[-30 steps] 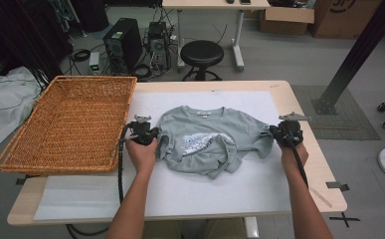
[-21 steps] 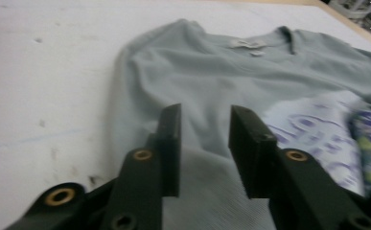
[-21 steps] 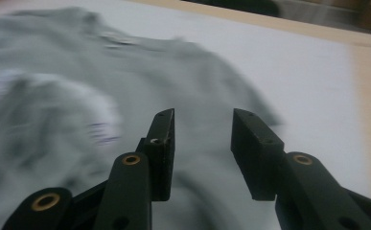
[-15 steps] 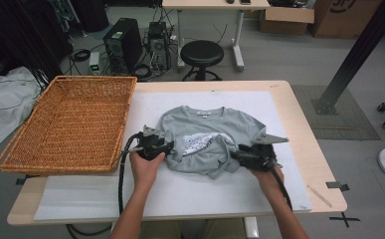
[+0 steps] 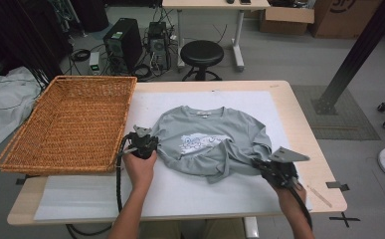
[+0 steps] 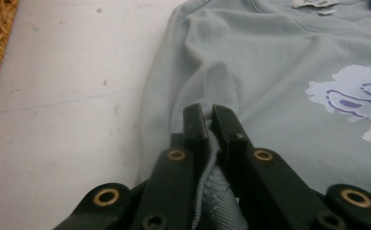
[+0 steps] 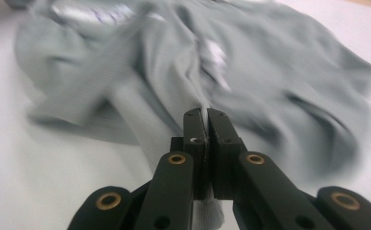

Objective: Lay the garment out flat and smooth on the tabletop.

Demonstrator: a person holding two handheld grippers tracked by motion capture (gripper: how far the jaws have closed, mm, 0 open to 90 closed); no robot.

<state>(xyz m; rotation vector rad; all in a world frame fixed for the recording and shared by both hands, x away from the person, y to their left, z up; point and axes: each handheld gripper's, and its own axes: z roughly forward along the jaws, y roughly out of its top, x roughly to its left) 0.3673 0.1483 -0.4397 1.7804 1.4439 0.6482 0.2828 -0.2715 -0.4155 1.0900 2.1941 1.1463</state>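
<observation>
Having just closed on the grey shirt, right gripper has dragged it inward; left gripper clamps its edge.

This is a lab or technical workroom, not a home. Beyond the wooden table with its white mat, two desktop computer towers stand on the bare grey floor amid loose cables. A black round stool sits before a second desk, cardboard boxes rest behind it, and a black metal post rises from a floor plate.
</observation>
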